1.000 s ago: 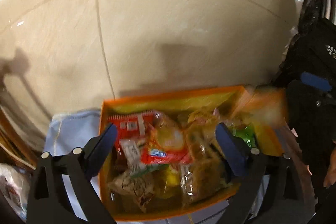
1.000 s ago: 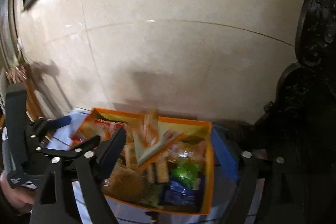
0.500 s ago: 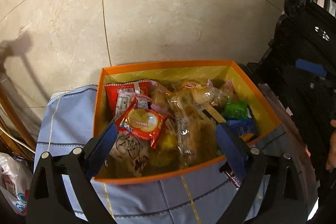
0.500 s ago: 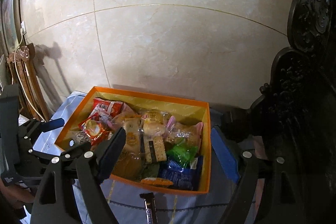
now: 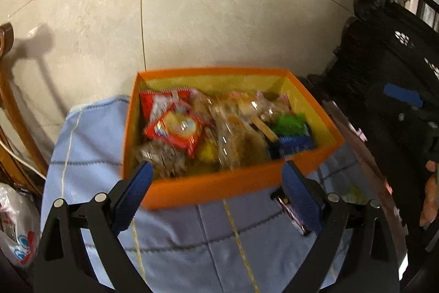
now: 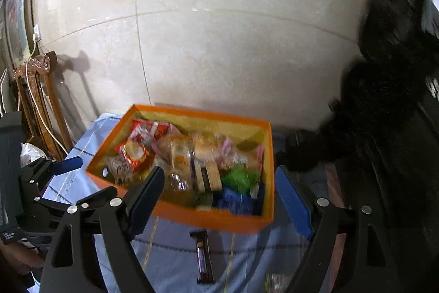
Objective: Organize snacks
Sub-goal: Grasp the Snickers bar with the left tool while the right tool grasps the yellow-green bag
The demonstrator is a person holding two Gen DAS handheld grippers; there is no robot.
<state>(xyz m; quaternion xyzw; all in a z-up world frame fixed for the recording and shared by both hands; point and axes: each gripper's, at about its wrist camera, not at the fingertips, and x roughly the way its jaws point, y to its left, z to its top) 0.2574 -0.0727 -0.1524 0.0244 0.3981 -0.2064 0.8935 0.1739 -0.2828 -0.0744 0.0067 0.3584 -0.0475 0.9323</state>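
Both grippers, left (image 5: 216, 180) & right (image 6: 219, 188), spread, empty; snack bar (image 6: 204, 256) lies lengthwise toward orange box (image 6: 208, 218).

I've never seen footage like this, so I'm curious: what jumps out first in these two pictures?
The bright orange box crammed with wrapped snacks stands out first, sitting on a pale blue cloth against a marble wall. A dark snack bar lies alone on the cloth just in front of the box. Low in each view, a black gripper with blue pads frames the scene, left gripper and right gripper, both open and empty.
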